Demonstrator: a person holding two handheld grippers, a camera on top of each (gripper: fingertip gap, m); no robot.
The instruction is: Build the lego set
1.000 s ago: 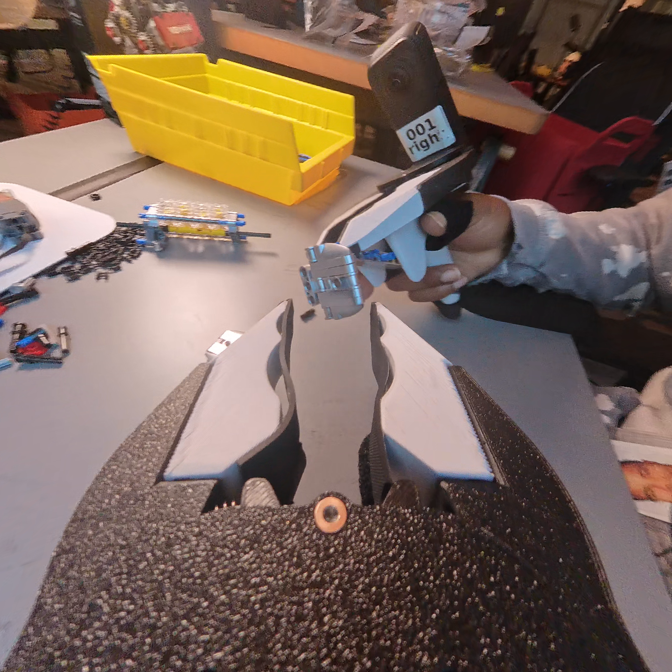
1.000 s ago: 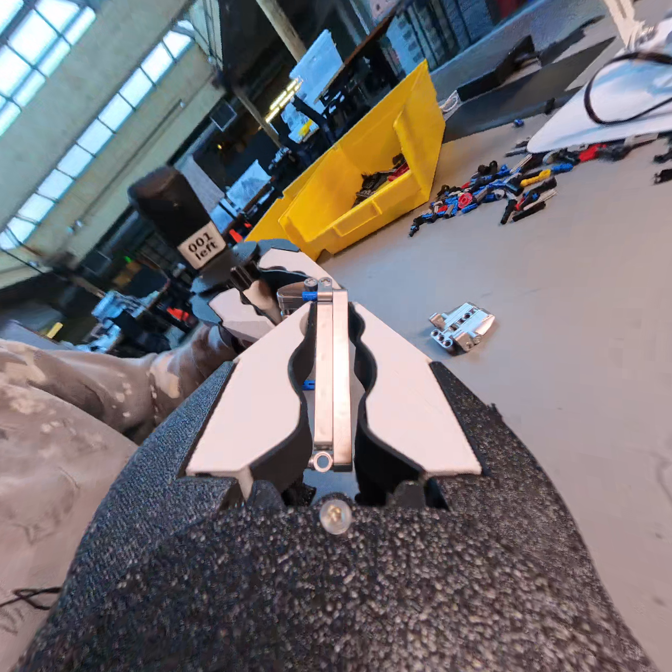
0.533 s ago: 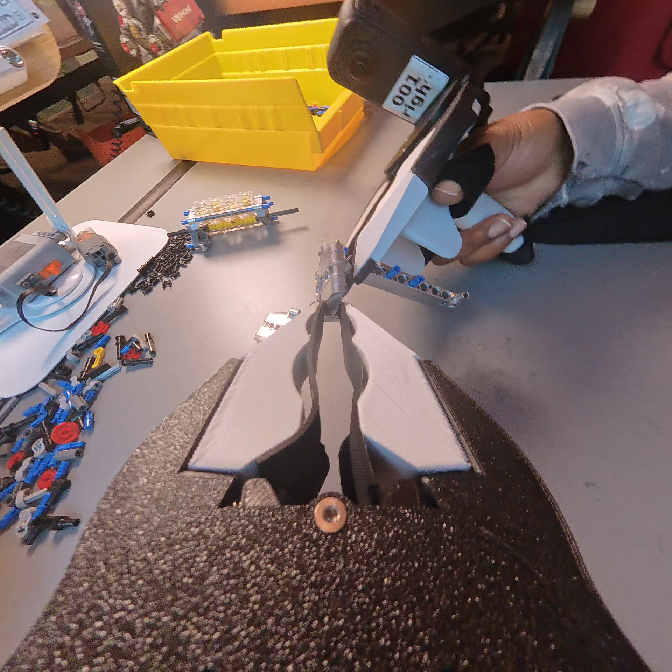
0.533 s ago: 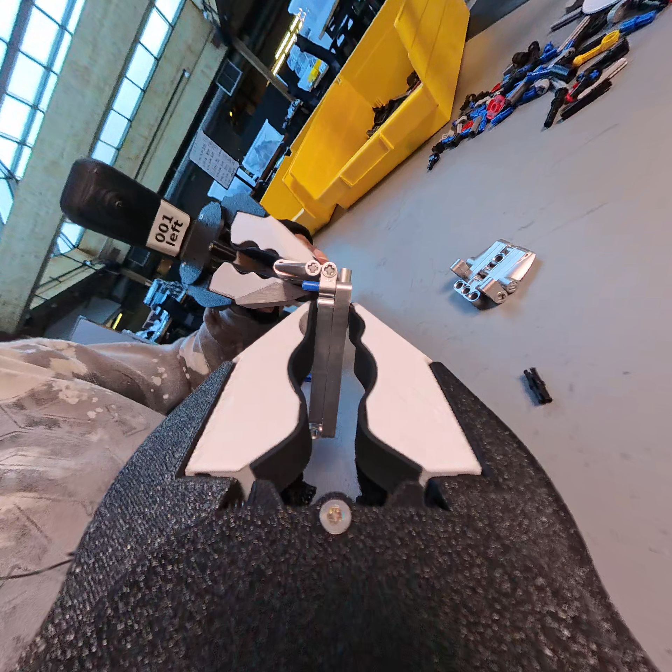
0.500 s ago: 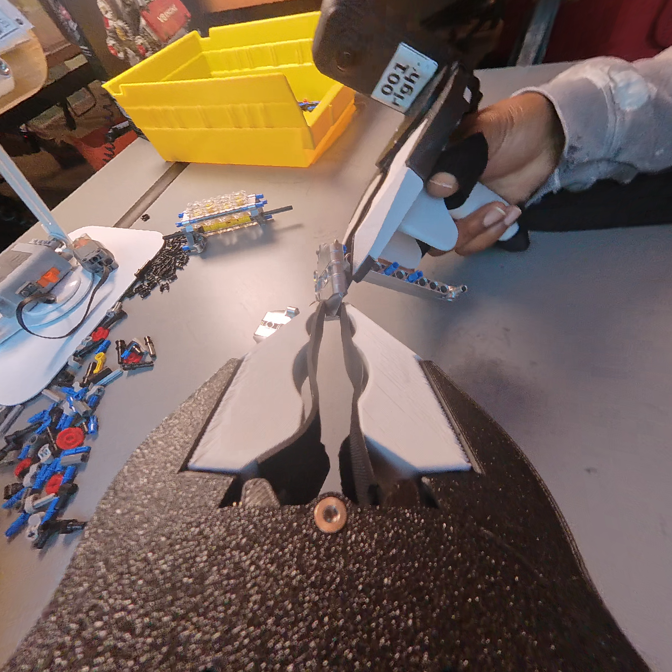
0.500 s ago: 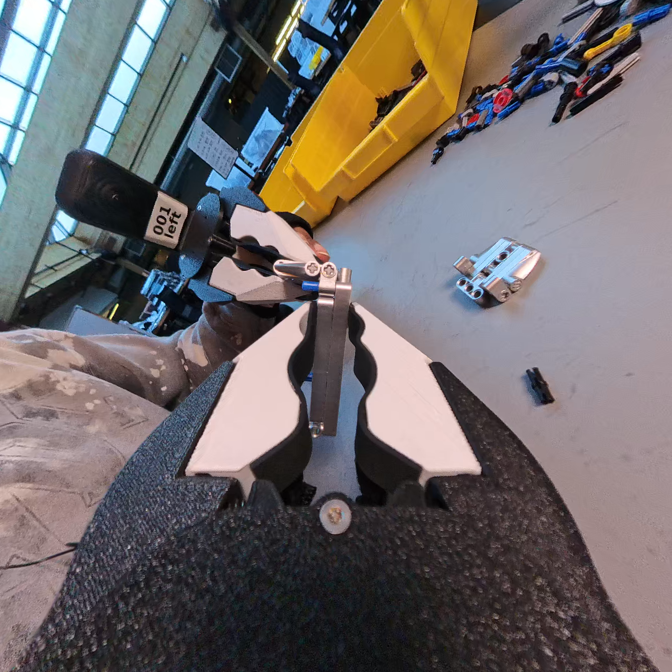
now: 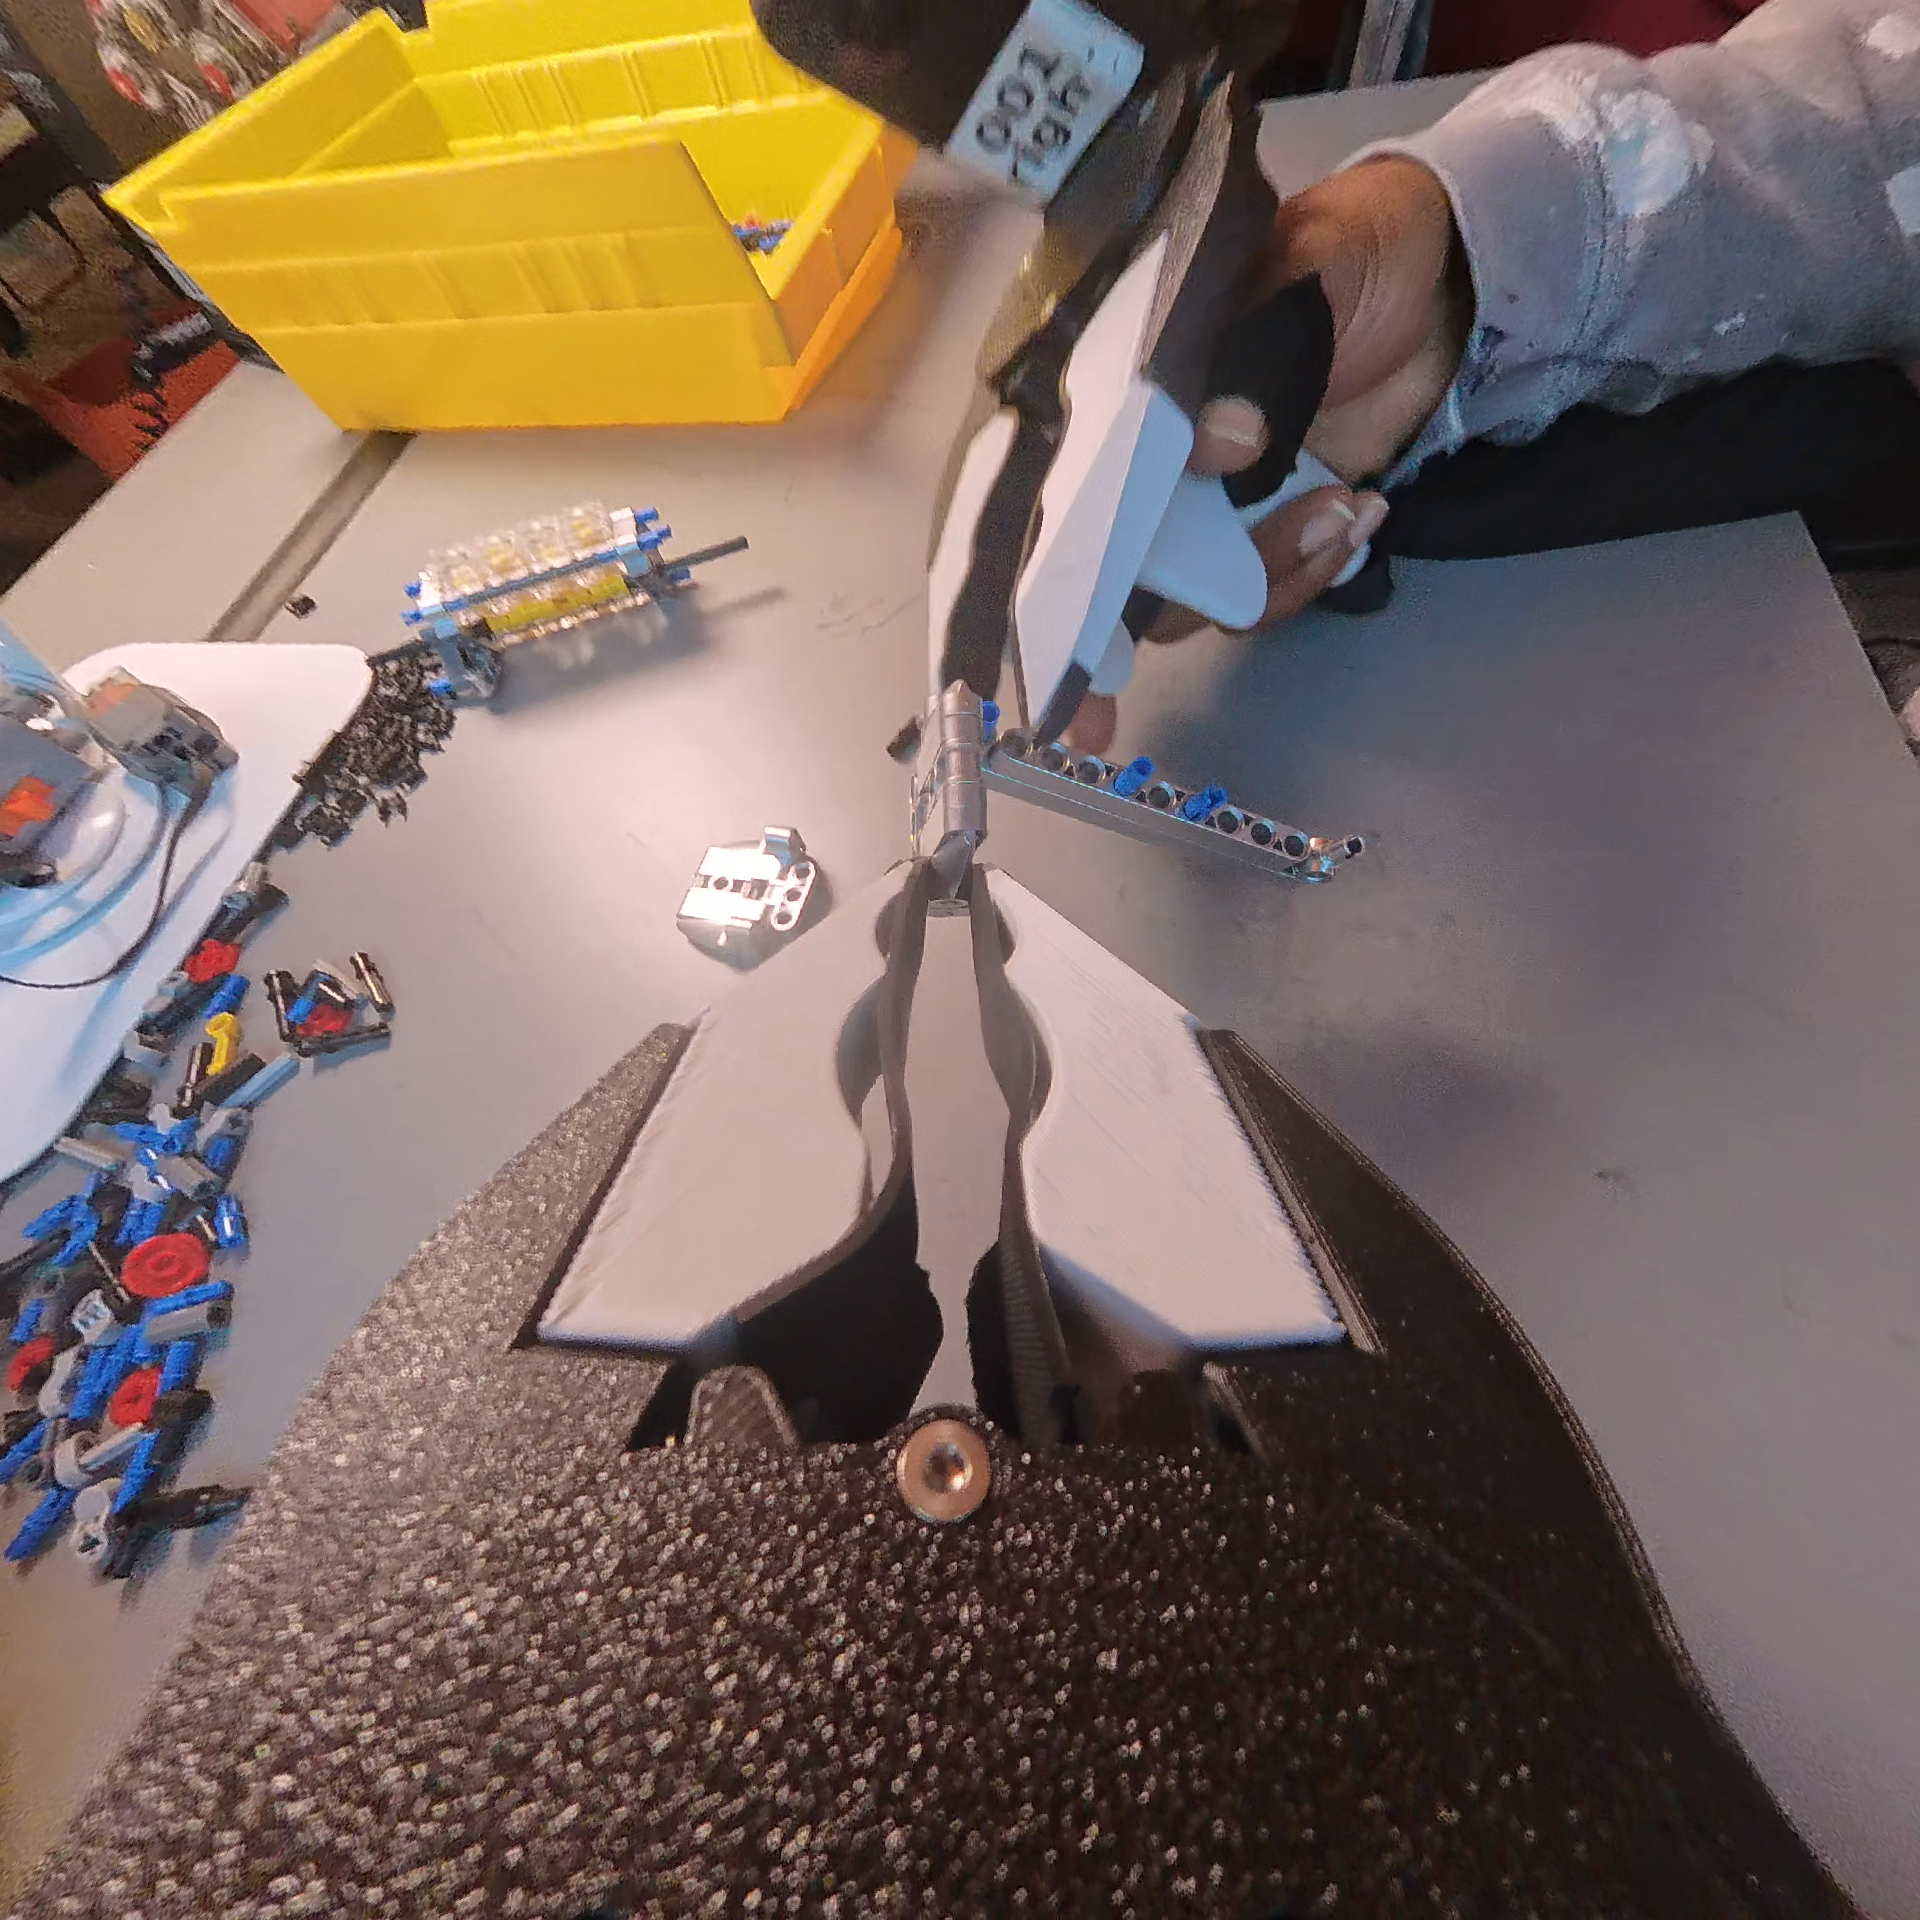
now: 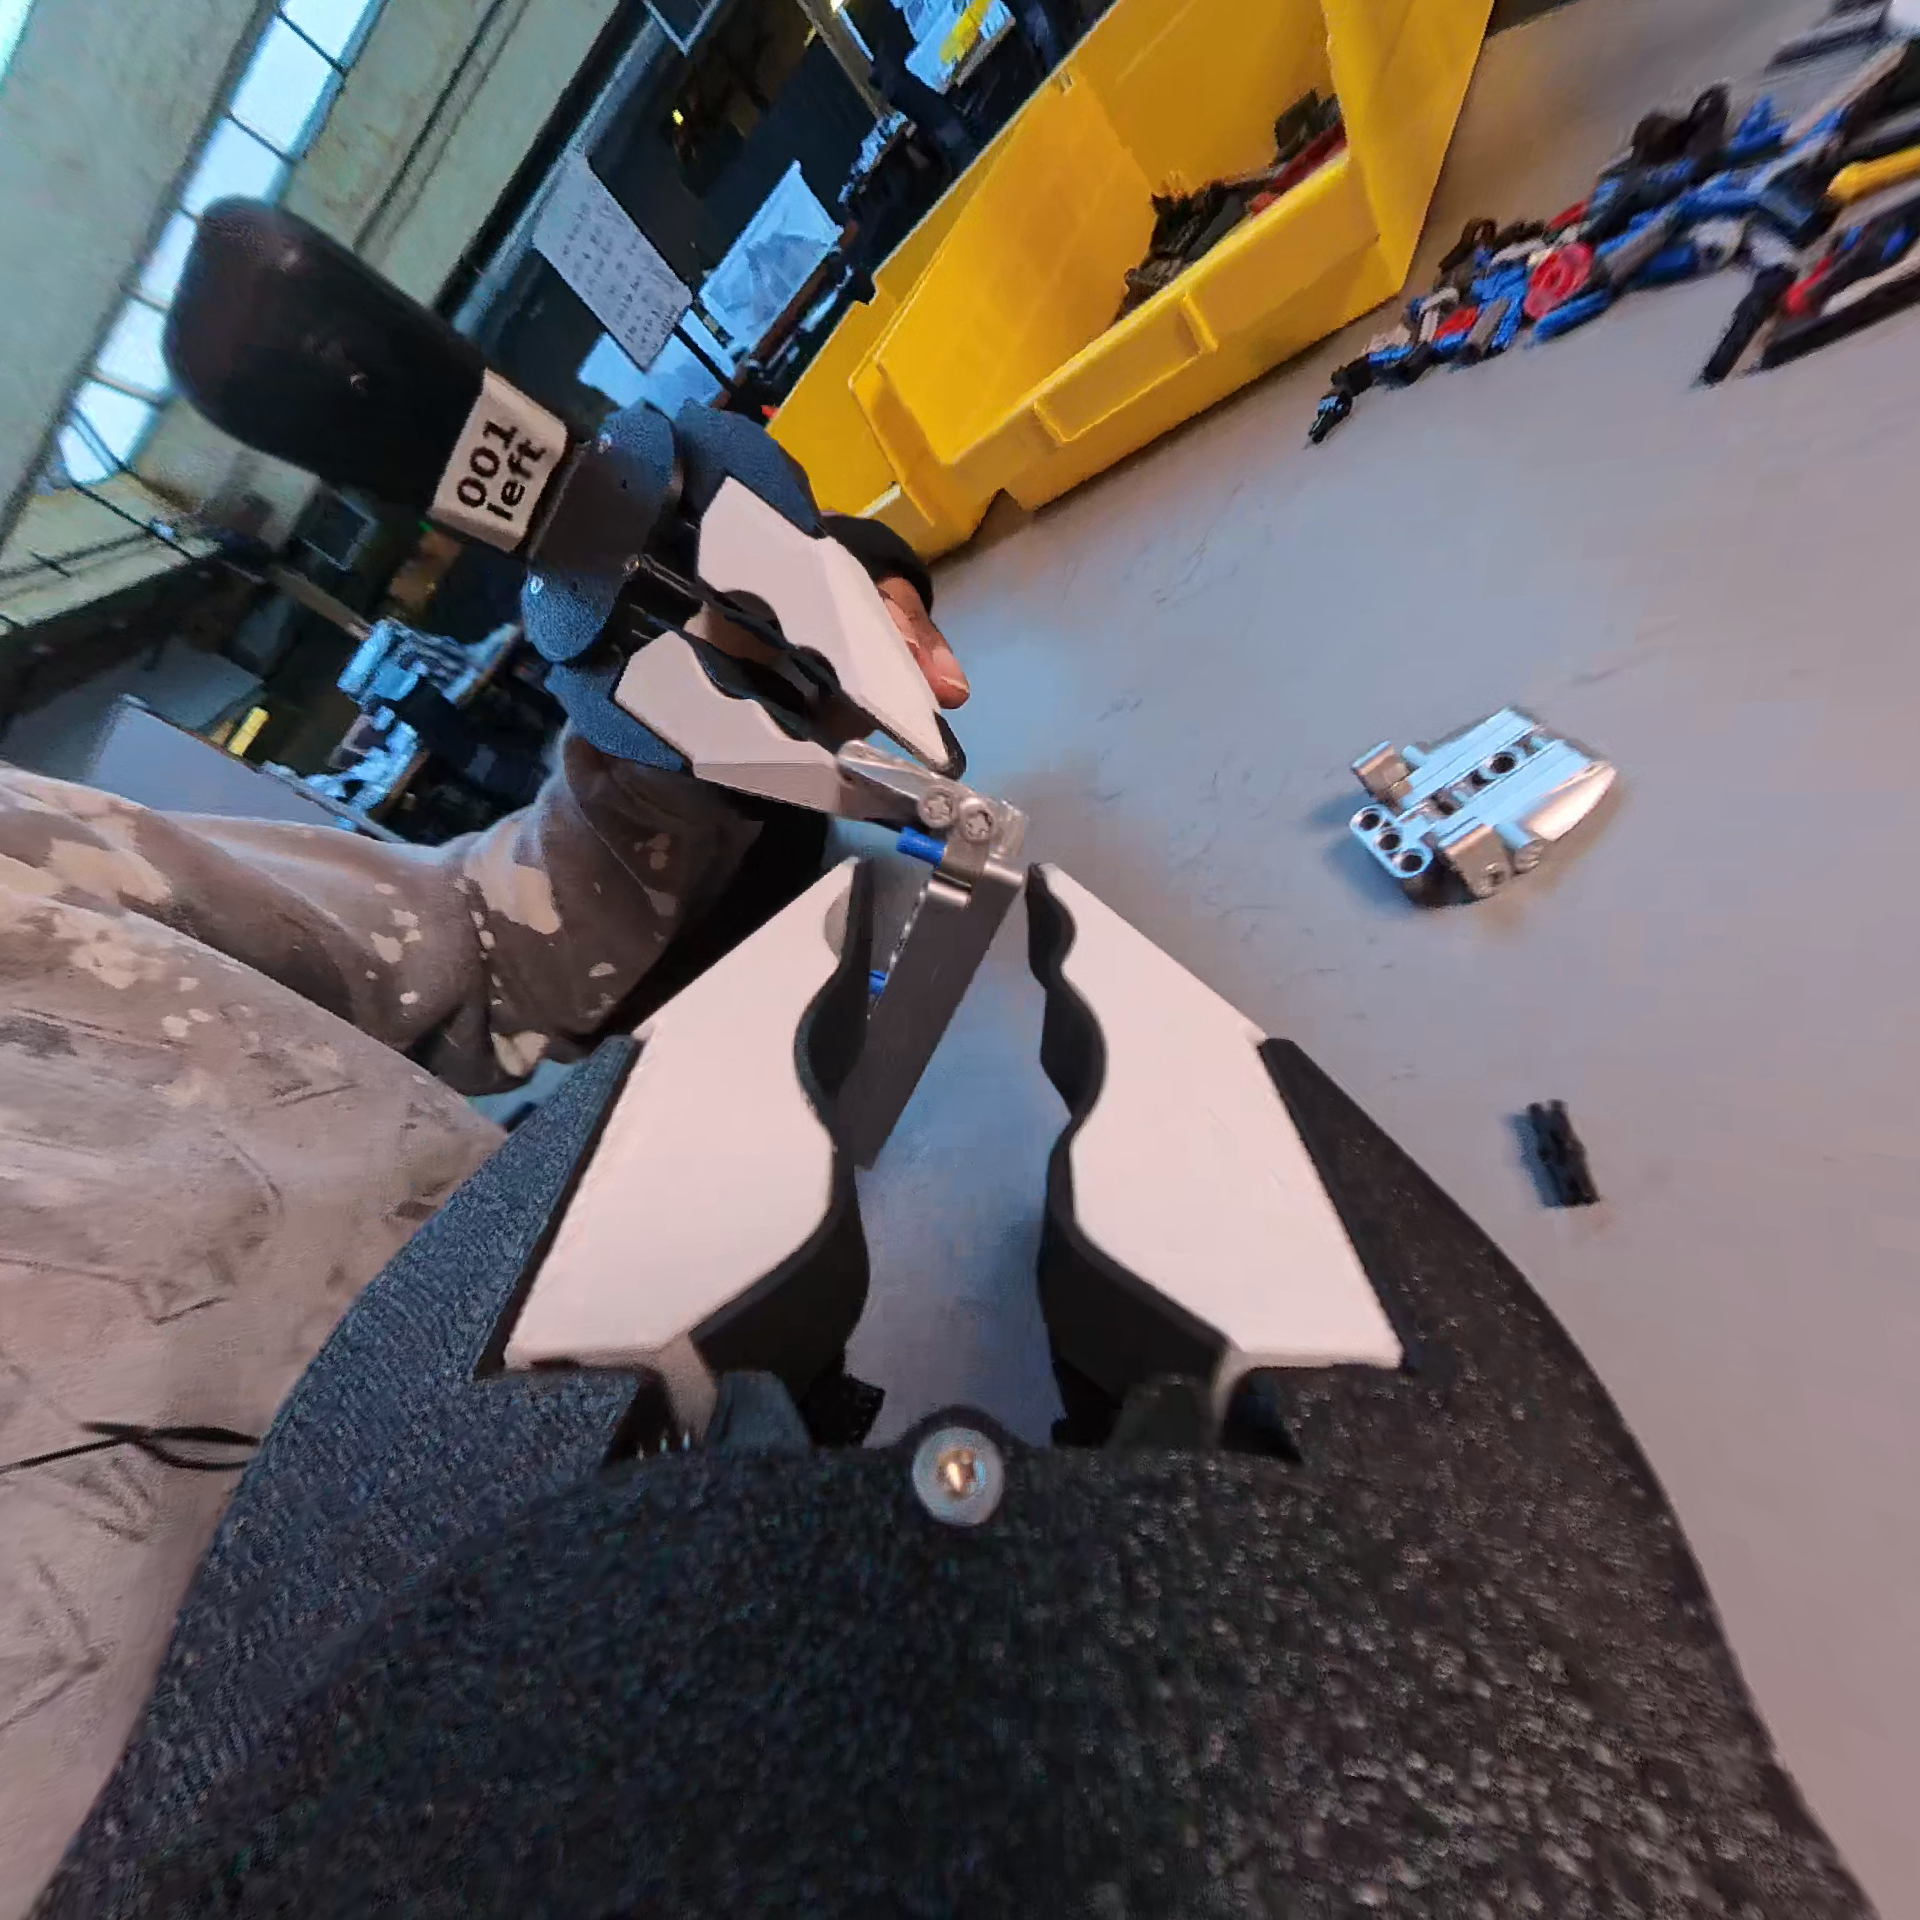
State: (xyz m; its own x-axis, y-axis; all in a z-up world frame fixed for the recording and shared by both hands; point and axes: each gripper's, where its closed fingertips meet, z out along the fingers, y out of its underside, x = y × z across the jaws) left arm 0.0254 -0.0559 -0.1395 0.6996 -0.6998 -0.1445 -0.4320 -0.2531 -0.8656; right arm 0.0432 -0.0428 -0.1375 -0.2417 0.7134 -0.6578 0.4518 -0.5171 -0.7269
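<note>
Centrally, left gripper (image 7: 943,883) pinches small silver connector (image 7: 956,774) joined to long grey beam (image 7: 1153,800); right gripper (image 8: 940,883) parted, beam (image 8: 925,987) between its fingers. Yellow bin (image 7: 499,239) upper left.

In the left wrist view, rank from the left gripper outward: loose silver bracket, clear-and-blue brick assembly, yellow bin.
From the left gripper:
1. Loose silver bracket, on the table just left of the jaws.
2. Clear-and-blue brick assembly, farther back on the left.
3. Yellow bin, at the far left edge.
</note>
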